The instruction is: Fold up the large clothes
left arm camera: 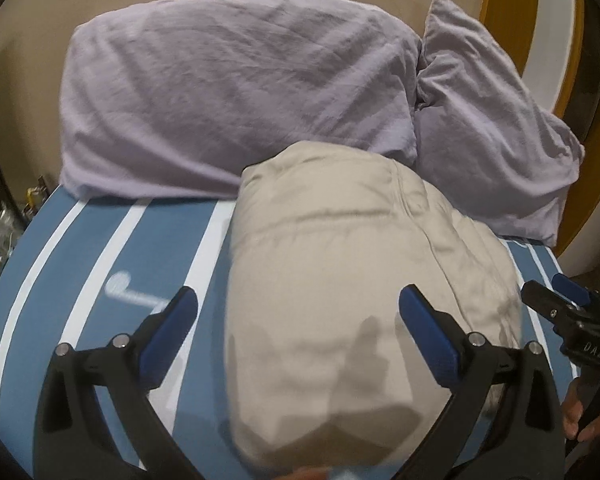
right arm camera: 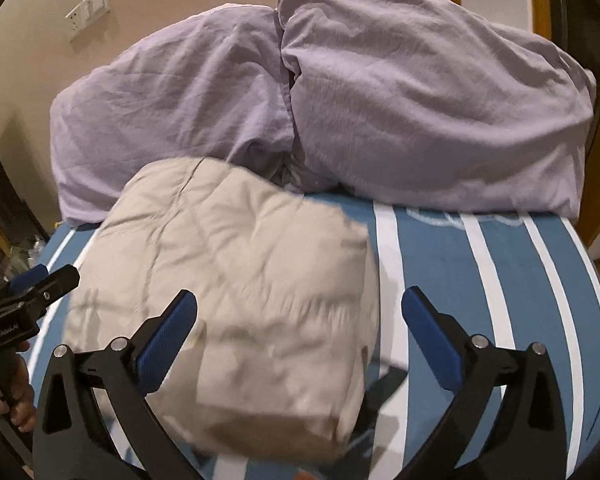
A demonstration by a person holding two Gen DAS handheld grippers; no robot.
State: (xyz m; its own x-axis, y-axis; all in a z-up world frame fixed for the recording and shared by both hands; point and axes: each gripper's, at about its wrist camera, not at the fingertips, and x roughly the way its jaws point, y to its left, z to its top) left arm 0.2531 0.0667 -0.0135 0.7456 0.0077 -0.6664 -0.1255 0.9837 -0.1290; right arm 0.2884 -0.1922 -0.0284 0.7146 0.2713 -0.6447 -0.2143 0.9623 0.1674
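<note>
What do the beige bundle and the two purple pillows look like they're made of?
Beige bundle: looks like matte woven cotton or twill, fairly stiff; it shows stitched seams and holds blocky folds. The nearest part is blurred.
Purple pillows: soft matte fabric, likely washed cotton, with fine all-over wrinkles and no sheen. Fibre content can't be told.

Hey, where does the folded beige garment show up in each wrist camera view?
Left wrist view: beige garment fills the centre and lower middle, reaching toward the right.
Right wrist view: beige garment sits left of centre, down to the lower middle.
Shared landmark: the two lilac pillows lie just behind it on the striped sheet.
</note>
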